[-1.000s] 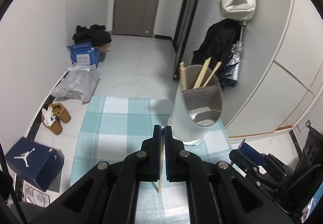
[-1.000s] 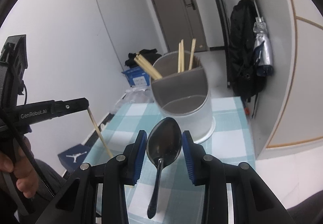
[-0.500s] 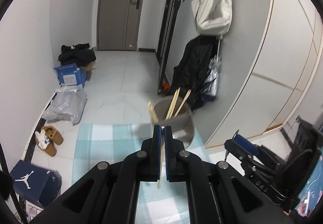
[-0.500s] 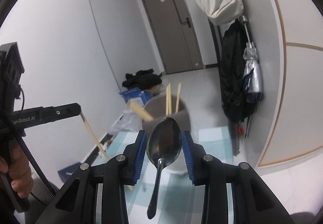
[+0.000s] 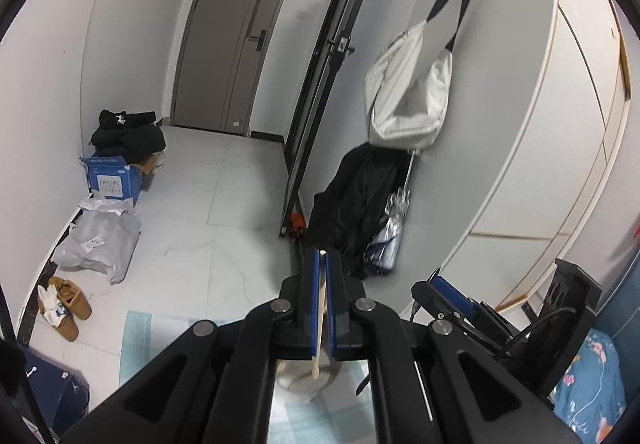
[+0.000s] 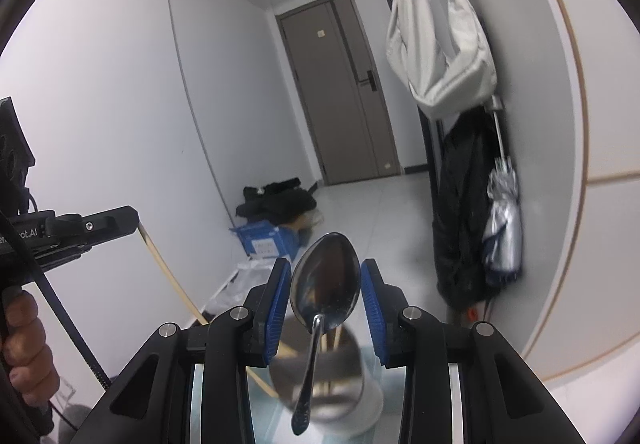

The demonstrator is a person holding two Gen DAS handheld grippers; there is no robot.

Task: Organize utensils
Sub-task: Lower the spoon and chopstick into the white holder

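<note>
Utensils are both in the air, neither yet in the holder. From the left wrist view, the left claw (image 5: 321, 264) is clenched on a single wooden chopstick (image 5: 320, 320), which stands nearly upright between the blue pads with its lower end hanging over the grey utensil holder (image 5: 306, 380) on the checked table (image 5: 138, 328). That claw tilts gently downward, above the holder's mouth. The right claw (image 5: 448, 290) shows at the lower right.

From the right wrist view, the right claw (image 6: 325, 292) grips a metal spoon (image 6: 322, 292) by its bowl, handle dangling over the holder (image 6: 320, 384), where other chopsticks already stand. A hand (image 6: 26, 348) carries the left claw (image 6: 134, 222) at the left edge. I judge both drops remain to be made.
</note>
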